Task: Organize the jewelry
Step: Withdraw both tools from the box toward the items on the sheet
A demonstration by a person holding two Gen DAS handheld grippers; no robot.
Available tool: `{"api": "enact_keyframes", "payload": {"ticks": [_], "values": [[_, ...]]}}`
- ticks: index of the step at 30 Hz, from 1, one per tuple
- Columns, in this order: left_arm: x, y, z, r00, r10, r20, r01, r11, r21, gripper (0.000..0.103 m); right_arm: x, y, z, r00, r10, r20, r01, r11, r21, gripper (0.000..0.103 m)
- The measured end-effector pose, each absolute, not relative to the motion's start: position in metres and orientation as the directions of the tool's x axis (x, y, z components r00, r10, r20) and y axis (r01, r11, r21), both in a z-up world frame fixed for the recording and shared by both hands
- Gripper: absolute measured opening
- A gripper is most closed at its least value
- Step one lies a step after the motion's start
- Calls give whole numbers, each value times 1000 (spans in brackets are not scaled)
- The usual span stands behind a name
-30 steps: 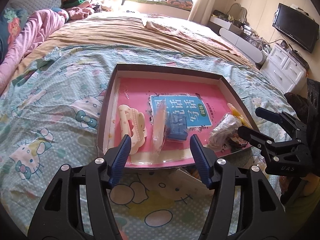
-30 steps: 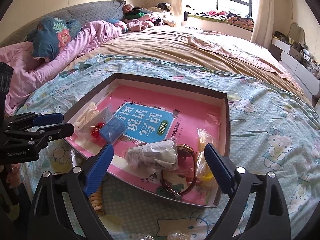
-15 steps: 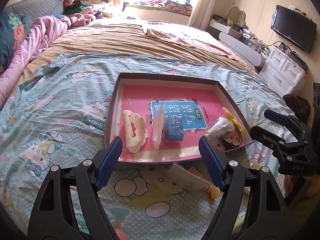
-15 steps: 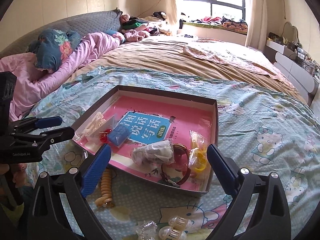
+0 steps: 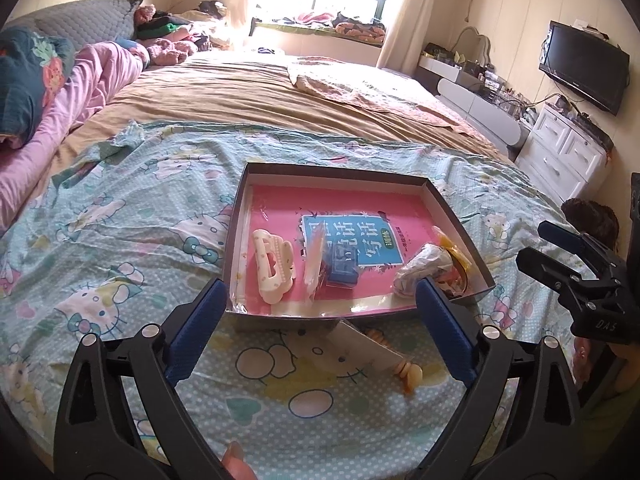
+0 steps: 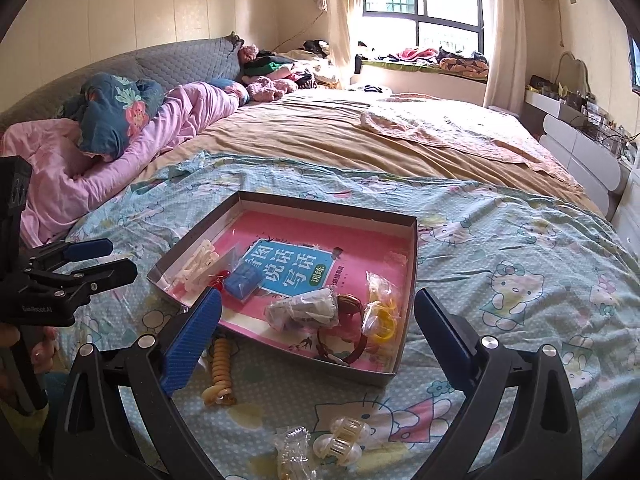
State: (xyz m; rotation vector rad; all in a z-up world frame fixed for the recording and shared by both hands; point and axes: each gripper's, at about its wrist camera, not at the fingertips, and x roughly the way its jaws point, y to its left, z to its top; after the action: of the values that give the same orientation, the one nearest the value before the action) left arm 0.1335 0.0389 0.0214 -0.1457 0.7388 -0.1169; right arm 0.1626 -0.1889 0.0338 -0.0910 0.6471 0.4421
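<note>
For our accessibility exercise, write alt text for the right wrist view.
An open right gripper hovers over a shallow box on a cartoon-print bedspread; inside are hair clips, bangles and small bags, while a coiled hair tie lies outside.

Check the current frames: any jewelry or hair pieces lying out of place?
Yes. An orange spiral hair tie lies on the bedspread just outside the box, by its near wall. Two pale claw clips and a clear bagged item also sit loose on the bedspread nearer the camera. Both claws are open and empty.
</note>
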Motion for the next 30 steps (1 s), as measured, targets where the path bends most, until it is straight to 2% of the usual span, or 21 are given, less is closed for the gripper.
{"api": "enact_keyframes", "payload": {"ticks": [16,30], "values": [[98,36,54,788,-150,-598,54,983,-176,93,126,-212,66,758,382,-529,-422,905,51,96],[87,18,40,758,-162,-631,68,983,-171,93,104,-230,46,731,377,-569,-418,906,64,96]]}}
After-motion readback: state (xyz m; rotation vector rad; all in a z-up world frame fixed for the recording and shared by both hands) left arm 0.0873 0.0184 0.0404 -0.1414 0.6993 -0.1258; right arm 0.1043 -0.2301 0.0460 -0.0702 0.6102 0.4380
